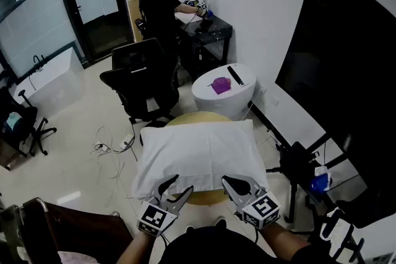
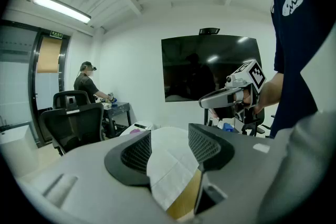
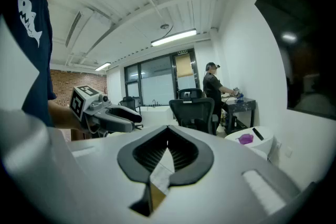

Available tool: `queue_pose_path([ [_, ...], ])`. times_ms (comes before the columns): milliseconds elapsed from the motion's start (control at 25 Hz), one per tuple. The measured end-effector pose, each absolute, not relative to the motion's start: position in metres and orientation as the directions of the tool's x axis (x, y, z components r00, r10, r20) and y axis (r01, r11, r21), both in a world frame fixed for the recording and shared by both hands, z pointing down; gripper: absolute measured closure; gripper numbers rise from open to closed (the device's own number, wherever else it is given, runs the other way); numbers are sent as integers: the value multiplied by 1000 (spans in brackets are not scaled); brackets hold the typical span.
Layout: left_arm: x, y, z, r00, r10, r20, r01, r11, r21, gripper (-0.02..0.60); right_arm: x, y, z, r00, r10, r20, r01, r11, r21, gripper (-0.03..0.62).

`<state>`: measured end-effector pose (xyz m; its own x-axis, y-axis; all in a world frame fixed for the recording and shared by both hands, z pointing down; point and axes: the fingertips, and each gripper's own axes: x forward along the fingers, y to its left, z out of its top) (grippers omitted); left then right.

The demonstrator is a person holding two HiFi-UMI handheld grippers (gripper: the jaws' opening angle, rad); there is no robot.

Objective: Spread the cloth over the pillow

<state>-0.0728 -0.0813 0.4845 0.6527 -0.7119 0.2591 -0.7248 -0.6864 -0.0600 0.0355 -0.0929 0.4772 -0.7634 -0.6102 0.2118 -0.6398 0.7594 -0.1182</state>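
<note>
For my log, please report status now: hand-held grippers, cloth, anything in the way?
Left hand-held gripper open, cloth between jaws. Right hand-held gripper shut at cloth's near edge. Nothing lies on the cloth.

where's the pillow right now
Head view, centre: the white pillow lies on a round yellowish table, just this side of the white round stand.
</note>
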Motion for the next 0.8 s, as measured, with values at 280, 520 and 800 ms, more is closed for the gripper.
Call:
queue_pose_path([
  [280,-52,-82,485,660,-703,265,-716,-696,-62,370,37,-98,474,-795,-570,208,-600,789,-131,586],
  [520,-49,-81,488,670,-695,263,-708,-704,-55,370,36,-102,475,-810,-551,201,-580,803,-134,586],
  [800,-52,-84,492,665,-697,270,-713,-700,-52,387,36,-103,473,-807,-552,209,-584,799,-143,586],
])
